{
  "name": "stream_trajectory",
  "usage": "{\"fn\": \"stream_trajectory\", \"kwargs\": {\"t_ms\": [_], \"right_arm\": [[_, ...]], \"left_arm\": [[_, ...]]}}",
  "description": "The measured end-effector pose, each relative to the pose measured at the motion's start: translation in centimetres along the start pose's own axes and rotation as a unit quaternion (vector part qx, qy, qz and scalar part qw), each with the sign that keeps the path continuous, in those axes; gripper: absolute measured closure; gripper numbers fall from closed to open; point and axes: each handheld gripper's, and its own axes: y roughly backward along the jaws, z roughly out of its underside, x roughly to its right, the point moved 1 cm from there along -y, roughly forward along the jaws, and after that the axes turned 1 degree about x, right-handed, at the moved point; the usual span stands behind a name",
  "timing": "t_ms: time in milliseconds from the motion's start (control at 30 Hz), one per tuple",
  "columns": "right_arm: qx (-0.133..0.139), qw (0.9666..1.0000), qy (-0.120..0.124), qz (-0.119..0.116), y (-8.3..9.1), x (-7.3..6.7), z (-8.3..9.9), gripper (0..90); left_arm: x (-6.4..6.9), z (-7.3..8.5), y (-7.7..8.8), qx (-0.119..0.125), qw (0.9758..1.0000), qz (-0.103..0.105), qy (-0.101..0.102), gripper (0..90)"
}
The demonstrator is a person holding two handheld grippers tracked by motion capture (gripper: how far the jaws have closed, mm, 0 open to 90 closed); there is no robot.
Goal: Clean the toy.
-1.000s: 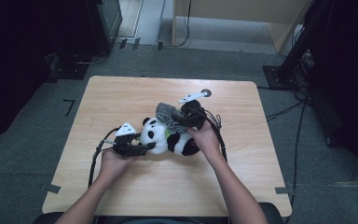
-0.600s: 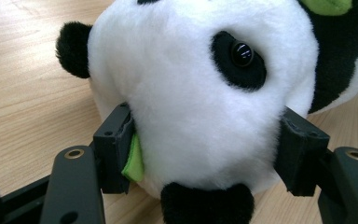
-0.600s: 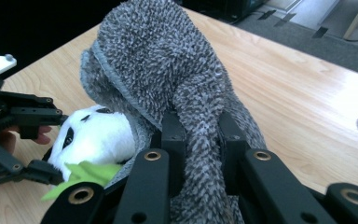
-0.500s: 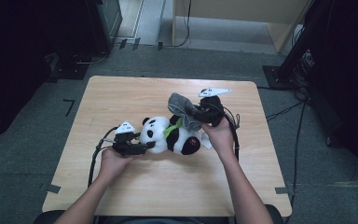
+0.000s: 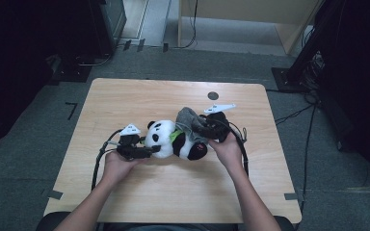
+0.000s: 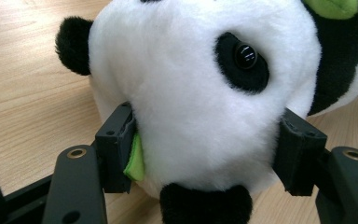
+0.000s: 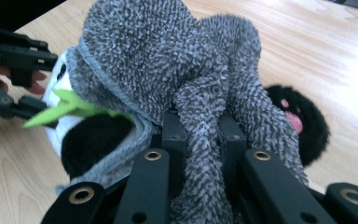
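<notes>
The panda plush [image 6: 200, 116] I am working on is showing white fur with black ears, black eye patches and a bright green leaf. The cloth [image 7: 186, 70] is looking speckled grey, nubbly in pattern. My tools' jaws are showing matte black, and the bench [image 5: 125, 101] is showing pale wood grain.

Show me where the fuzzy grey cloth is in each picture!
High view: the fuzzy grey cloth sits mid-table, draped on the black-and-white plush panda, by the right tongs.
Left gripper view: no grey cloth here; the left tongs squeeze the panda's white head.
Right gripper view: the cloth fills the centre, pinched between the right tongs.
Shared landmark: the panda's green leaf, at left in the right gripper view.
</notes>
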Motion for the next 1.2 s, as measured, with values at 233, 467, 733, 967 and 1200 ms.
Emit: {"fn": "stream_trajectory", "kwargs": {"t_ms": [233, 467, 733, 967, 1200], "right_arm": [[0.003, 1.0, 0.002, 0.004, 1.2, 0.9, 2.2, 79.3], [0.003, 0.9999, -0.017, 0.0, 1.5, 1.7, 3.6, 79.4], [-0.031, 0.9985, -0.042, 0.013, 1.5, 3.6, 5.5, 79.4], [-0.038, 0.998, -0.049, 0.012, 1.0, 4.7, 6.0, 79.3], [-0.071, 0.9944, -0.072, 0.034, 0.6, 6.3, 6.9, 79.2]], "left_arm": [[-0.1, 0.0, -0.1, 0.001, 1.0, 0.005, -0.001, 34.3], [-0.2, 0.0, -0.1, 0.003, 1.0, 0.006, 0.001, 34.2], [-0.3, 0.0, -0.1, 0.01, 0.9998, 0.015, 0.0, 33.1], [-0.4, 0.0, -0.1, 0.01, 0.9998, 0.014, 0.001, 33.2], [-0.4, 0.0, 0.0, 0.009, 0.9999, 0.013, 0.001, 33.1]]}}
